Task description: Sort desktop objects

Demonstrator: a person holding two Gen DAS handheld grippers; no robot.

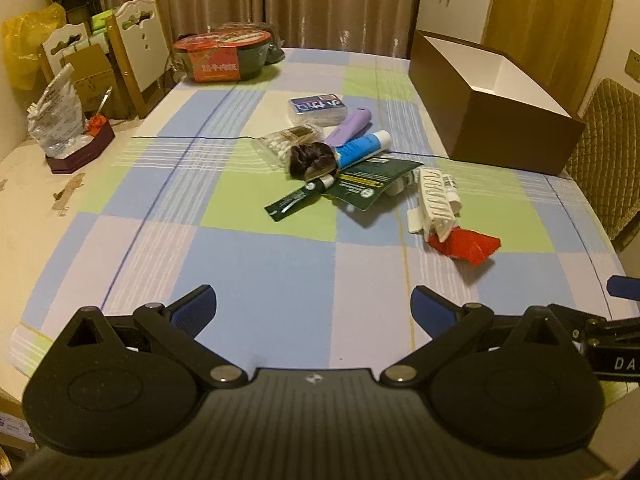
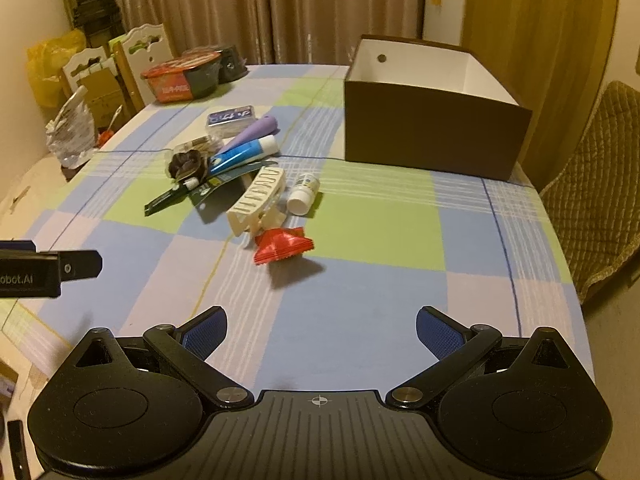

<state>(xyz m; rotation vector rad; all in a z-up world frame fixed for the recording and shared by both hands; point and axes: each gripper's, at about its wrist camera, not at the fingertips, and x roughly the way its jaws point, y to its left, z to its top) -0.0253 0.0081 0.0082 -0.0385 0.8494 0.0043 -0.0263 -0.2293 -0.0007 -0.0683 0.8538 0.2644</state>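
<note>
Both the left gripper (image 1: 313, 306) and the right gripper (image 2: 321, 328) hover with jaws spread wide and empty over the checked desk (image 2: 360, 292), the cluttered pile around the white hair clip (image 2: 256, 200) lying ahead, near the open brown box (image 2: 432, 132).

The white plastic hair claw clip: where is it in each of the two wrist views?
Left wrist view: the white plastic hair claw clip lies right of centre, just above the red packet.
Right wrist view: the clip lies left of centre, again just above the red packet.
Shared landmark: the open brown box.
</note>
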